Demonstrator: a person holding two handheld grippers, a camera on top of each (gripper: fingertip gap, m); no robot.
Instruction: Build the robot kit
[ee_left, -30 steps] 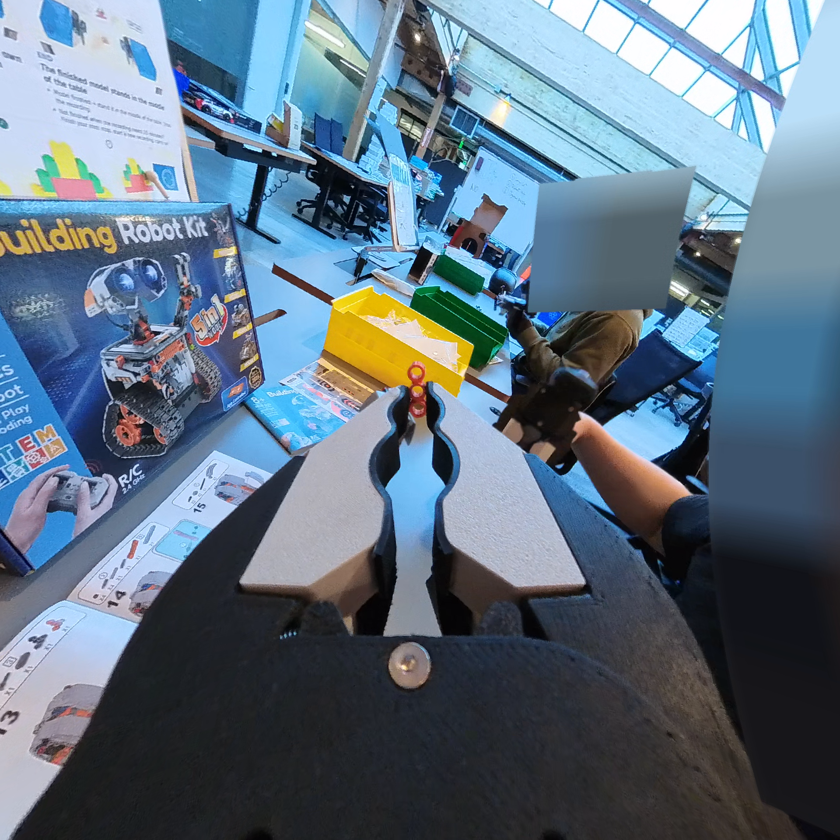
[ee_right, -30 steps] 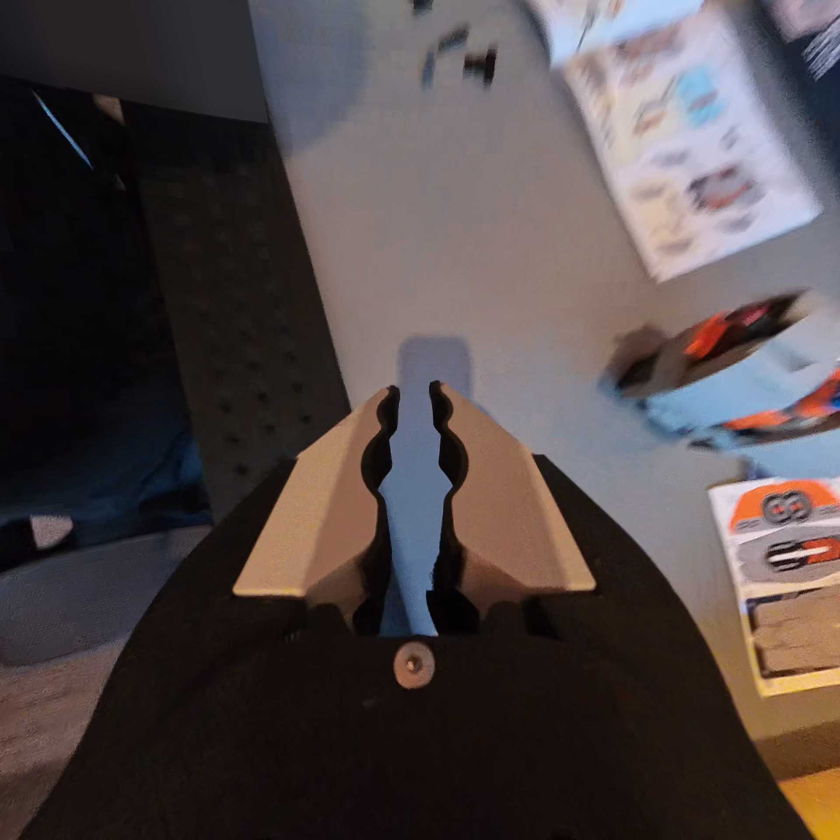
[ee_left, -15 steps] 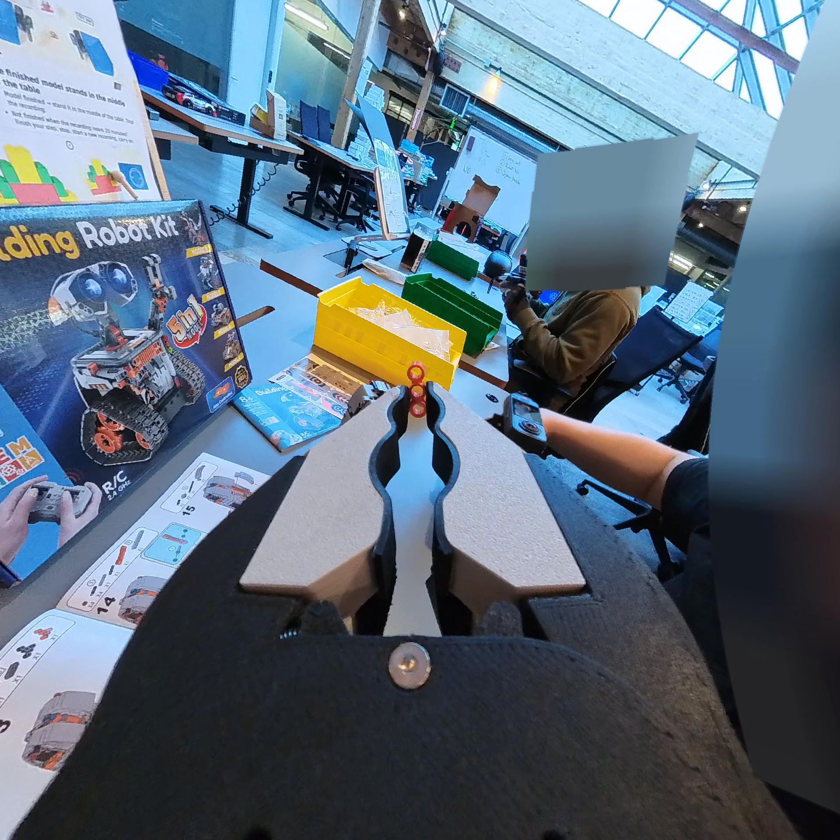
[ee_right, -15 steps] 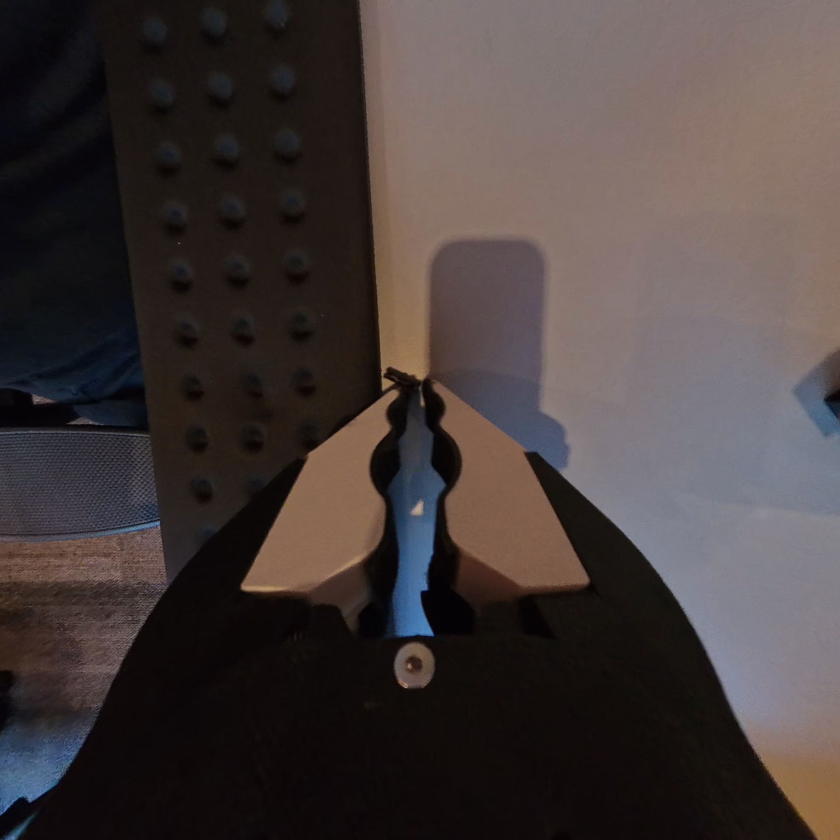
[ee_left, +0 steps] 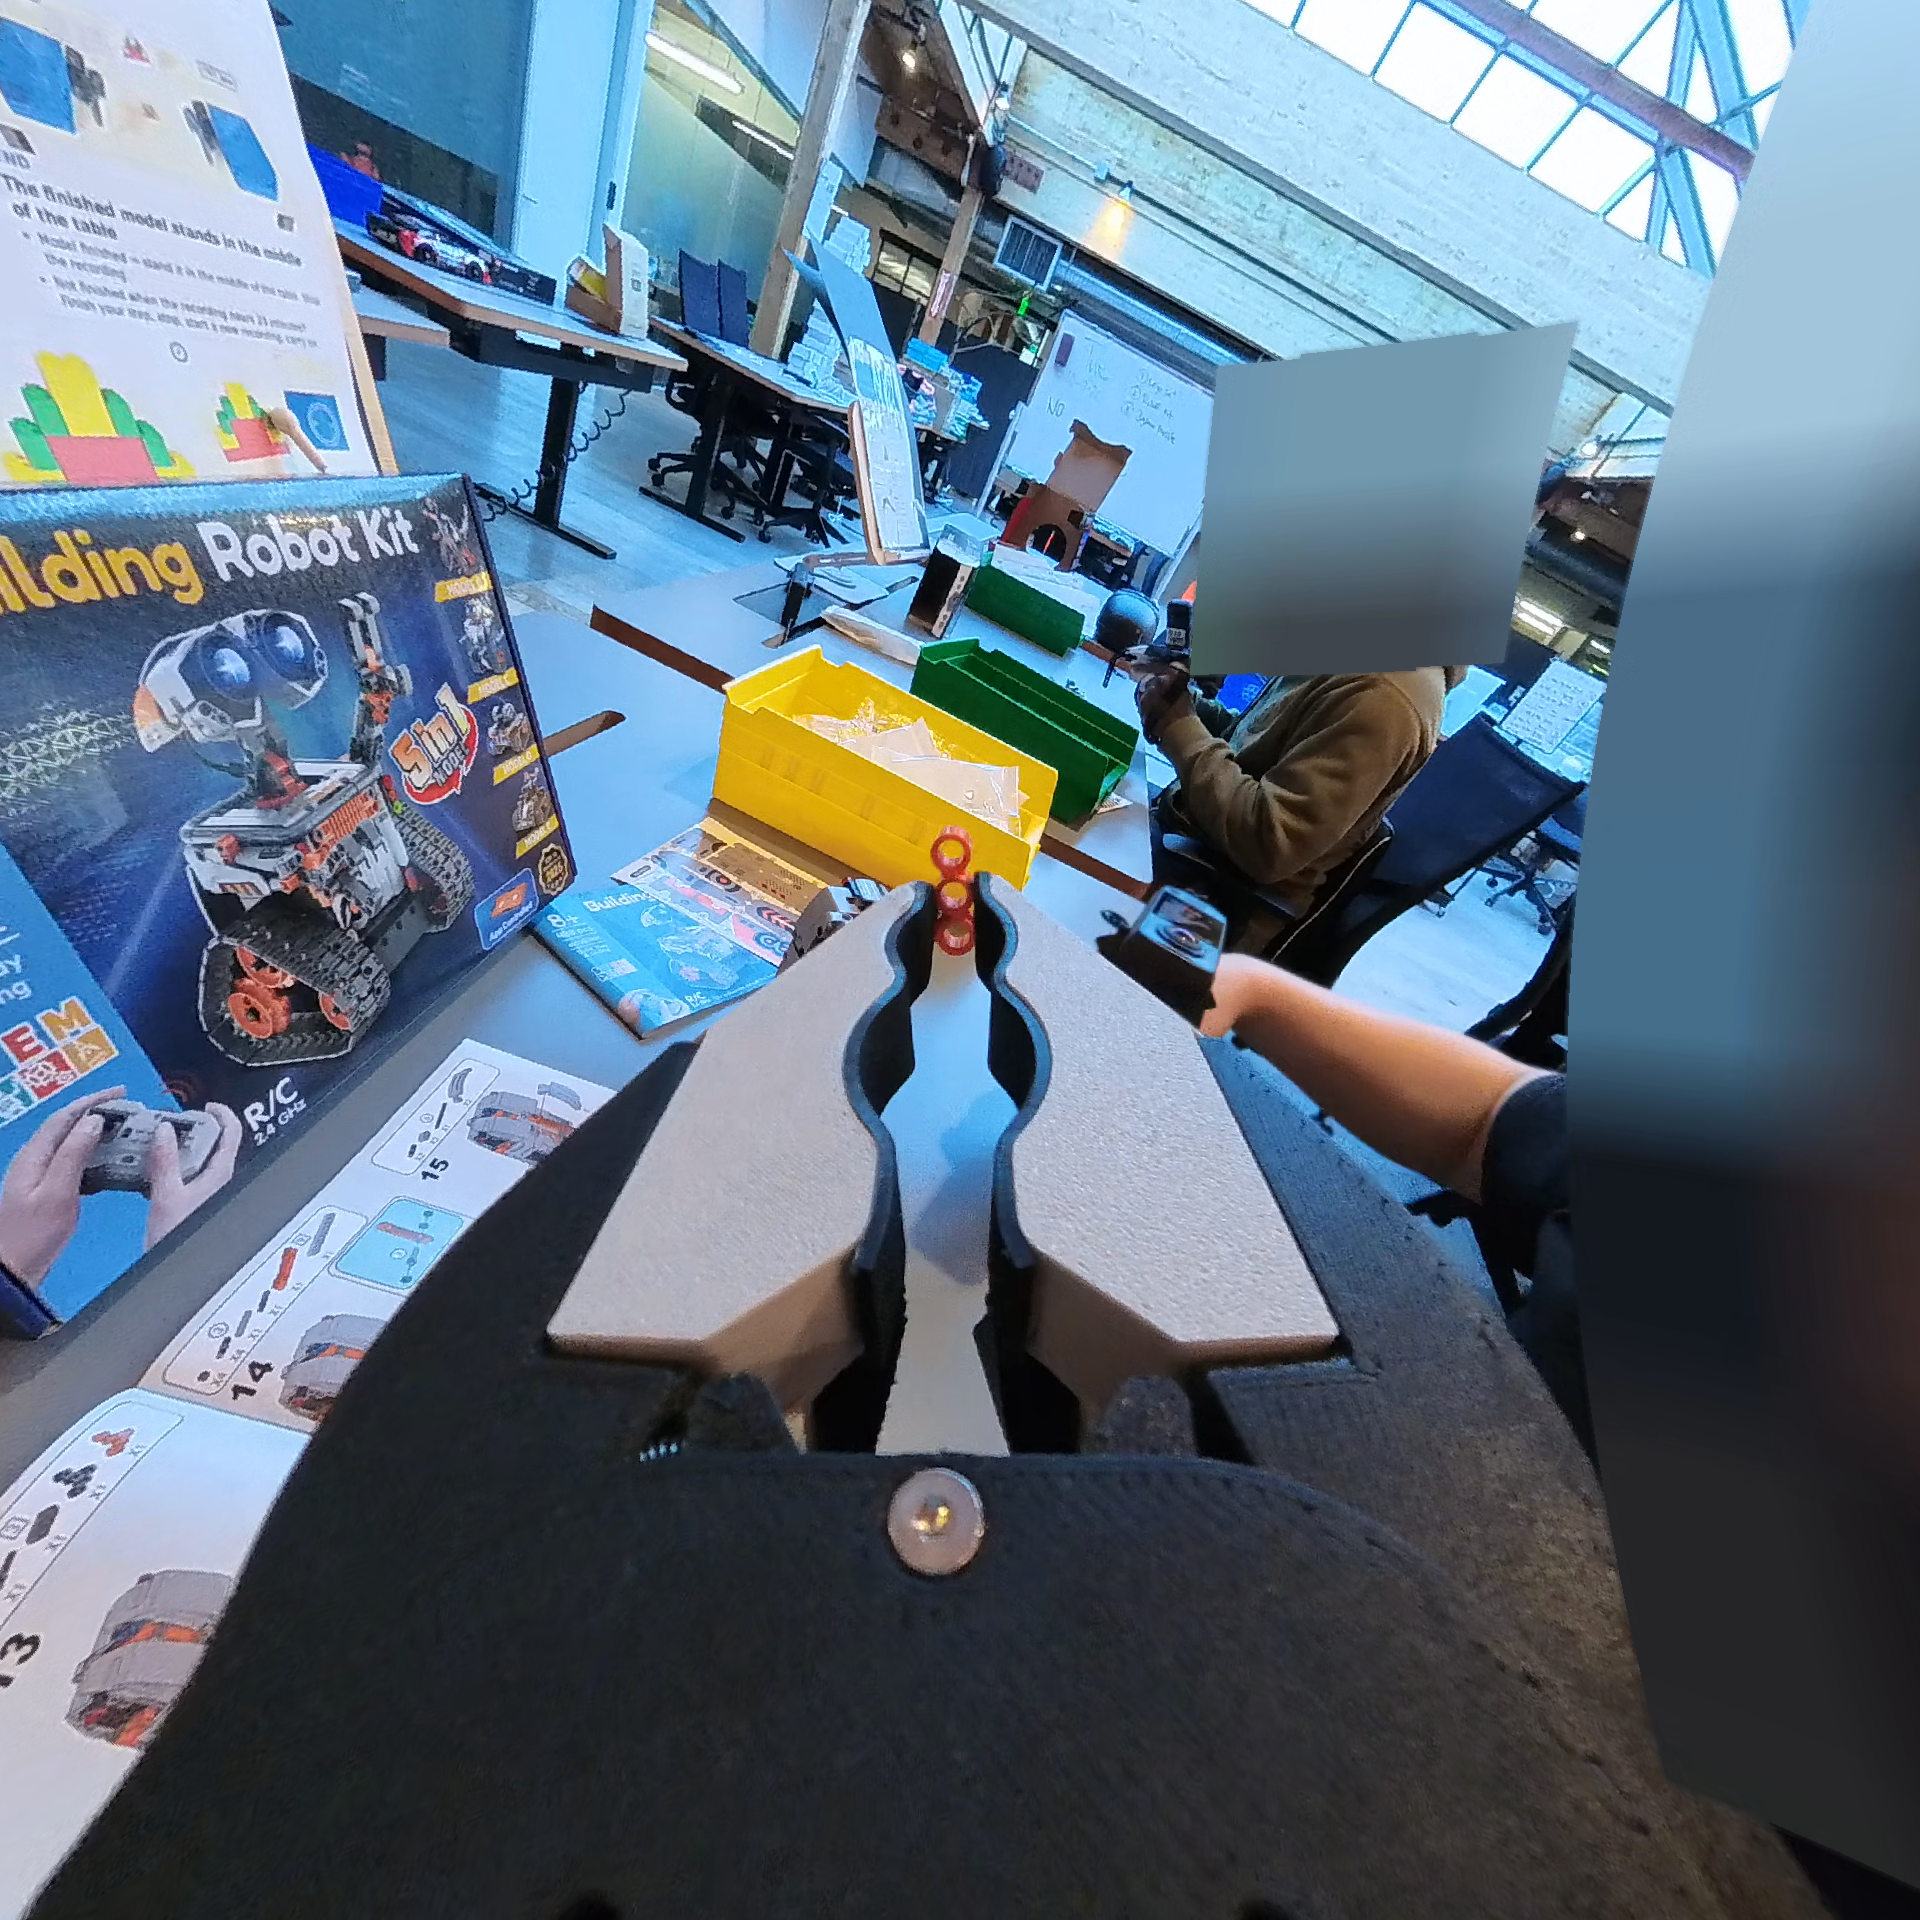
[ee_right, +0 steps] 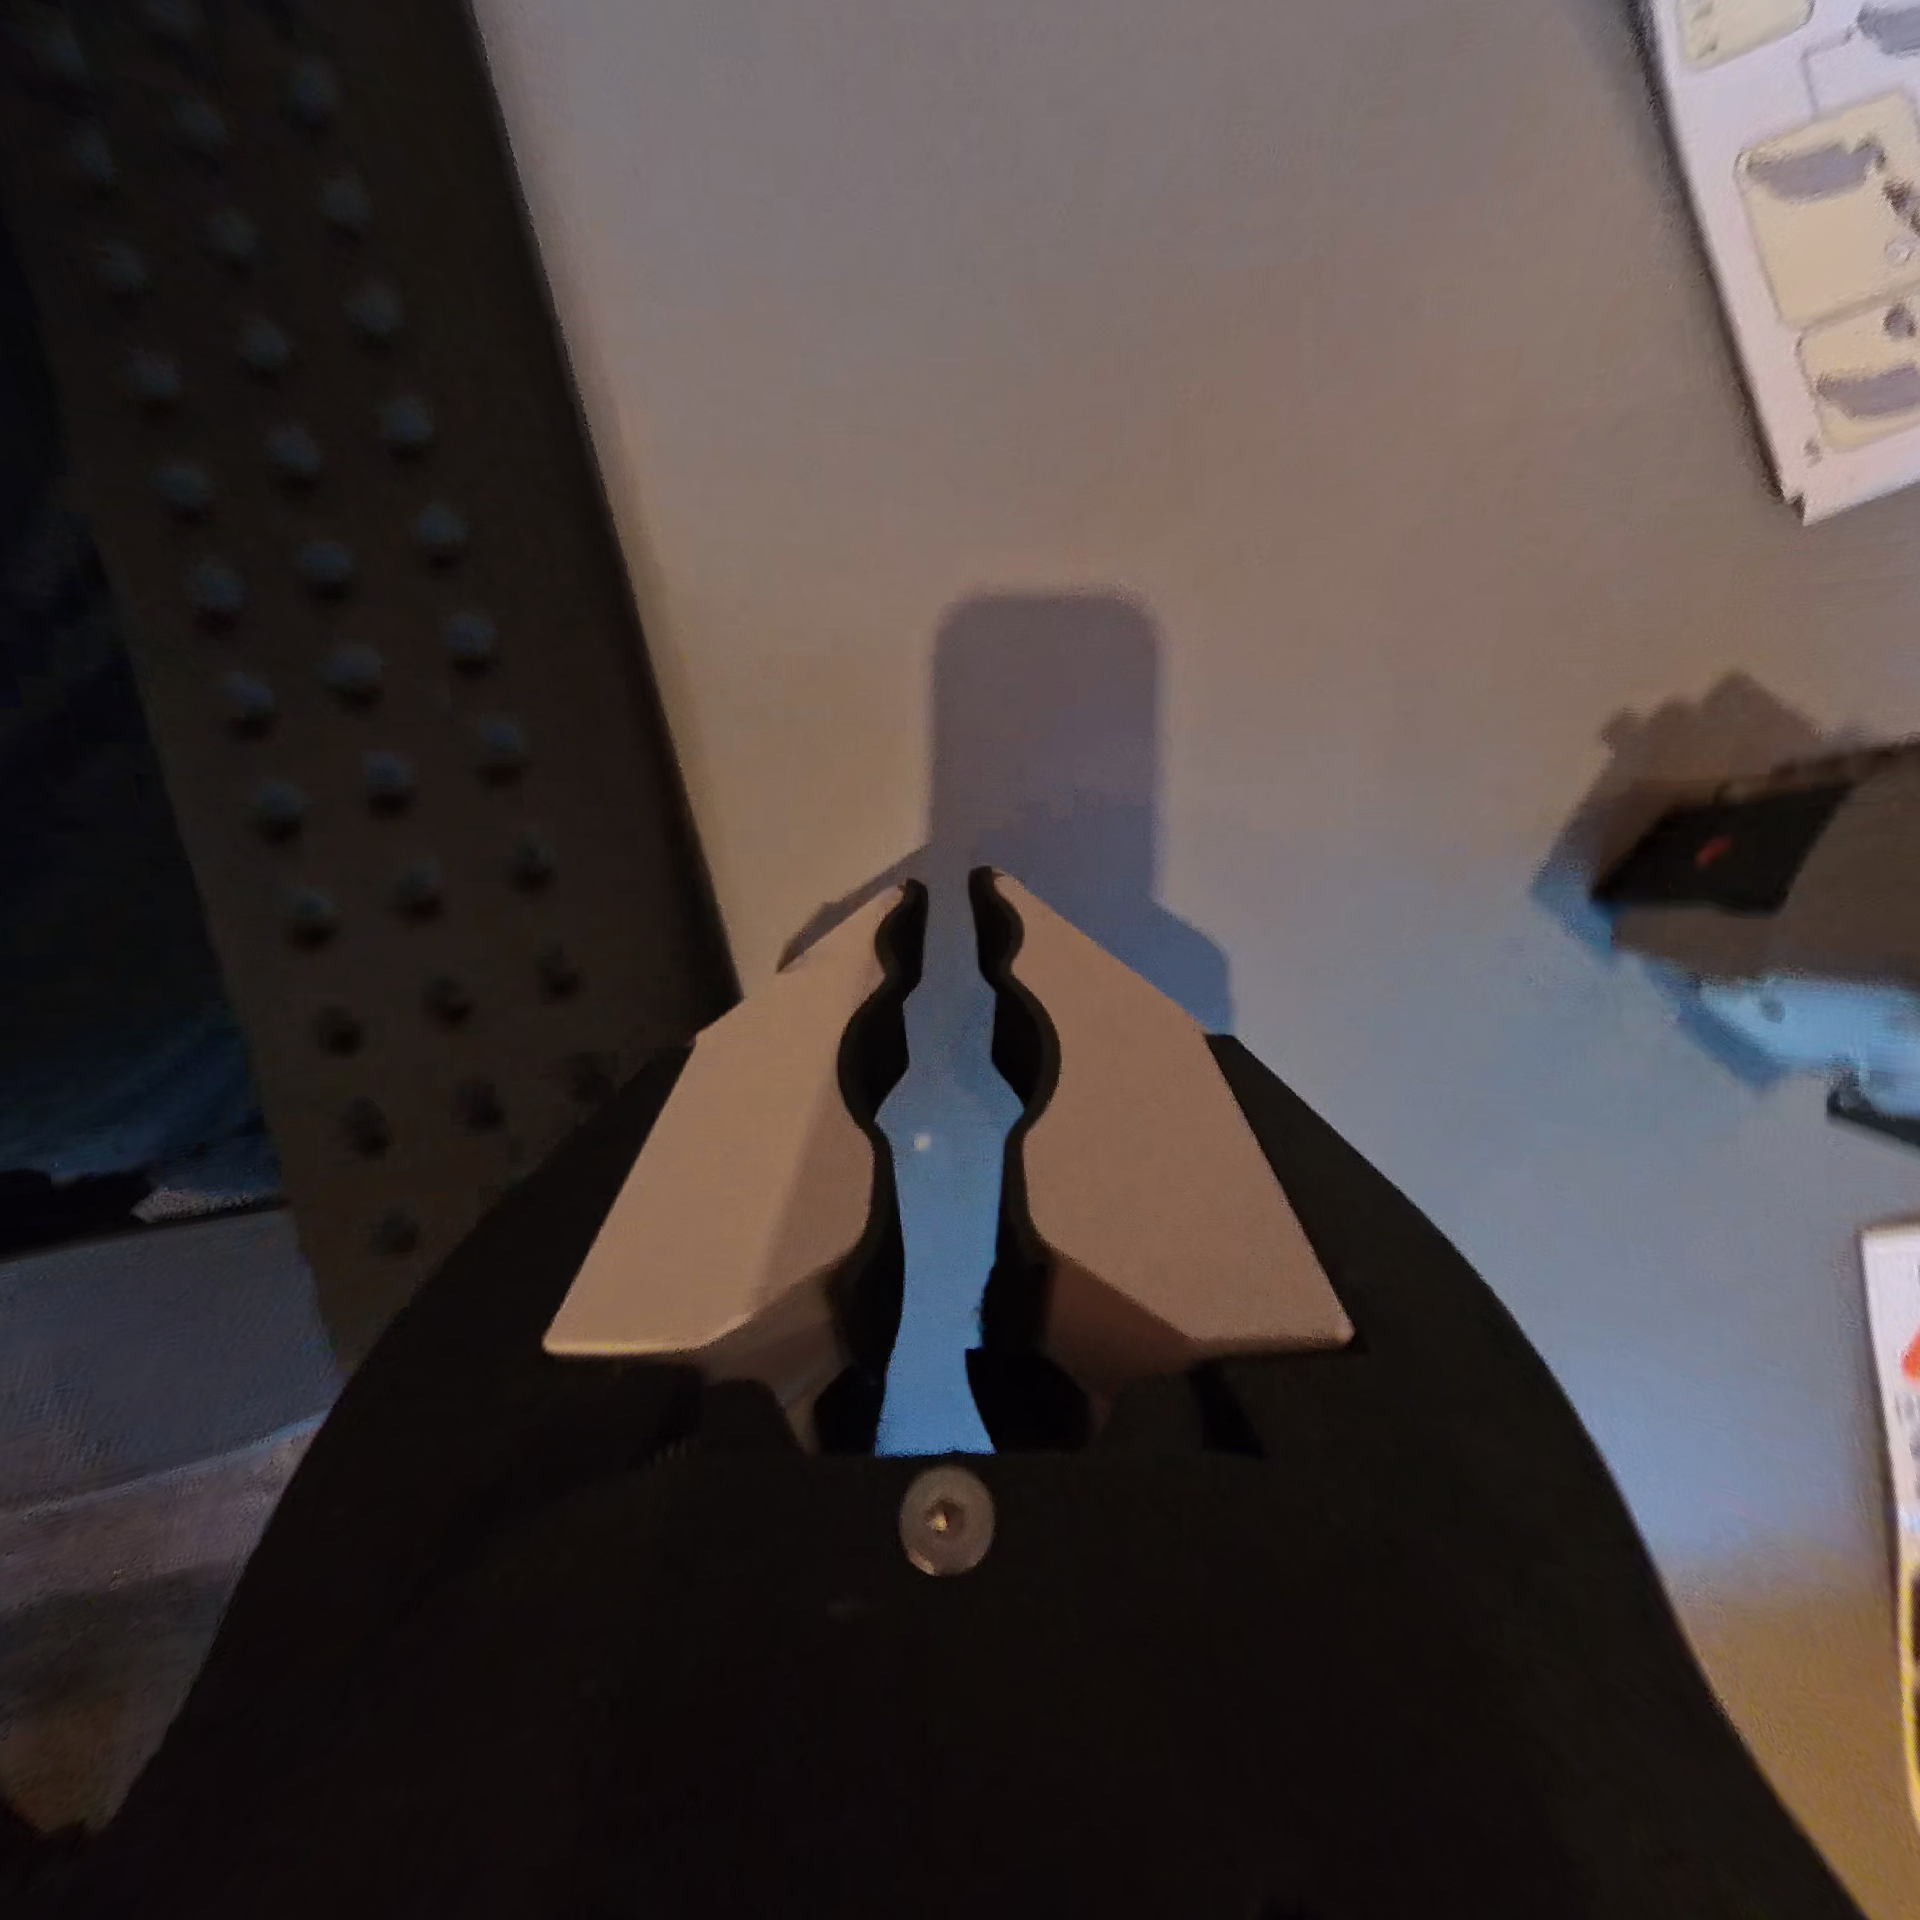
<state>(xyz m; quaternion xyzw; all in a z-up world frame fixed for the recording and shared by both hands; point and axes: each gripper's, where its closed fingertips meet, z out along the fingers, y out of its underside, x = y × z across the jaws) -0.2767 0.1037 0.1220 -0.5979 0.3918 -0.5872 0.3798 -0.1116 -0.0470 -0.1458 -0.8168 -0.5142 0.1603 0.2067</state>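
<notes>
My left gripper (ee_left: 951,906) is shut on a small red beam with three holes (ee_left: 951,883). It holds the beam upright above the grey table (ee_left: 623,727), and the beam's top pokes past the fingertips. My right gripper (ee_right: 948,885) points down at the table (ee_right: 1039,312), just right of a dark studded baseplate (ee_right: 343,623). Its jaws stand a narrow gap apart and I see nothing between them. A dark, partly built model with a red spot (ee_right: 1745,842) lies blurred to its right.
A robot kit box (ee_left: 260,779) stands at the left with instruction sheets (ee_left: 364,1247) before it. A booklet (ee_left: 665,945), a yellow bin (ee_left: 873,790) and a green bin (ee_left: 1018,707) lie farther off. A forearm (ee_left: 1382,1081) reaches in from the right. A person sits at the far table. About 35 cm separates my left fingertips from my right.
The right gripper pulled back from the table beside the studded plate and its jaws parted slightly. The small dark bit at its tips no longer shows. The left gripper still holds the red beam.
</notes>
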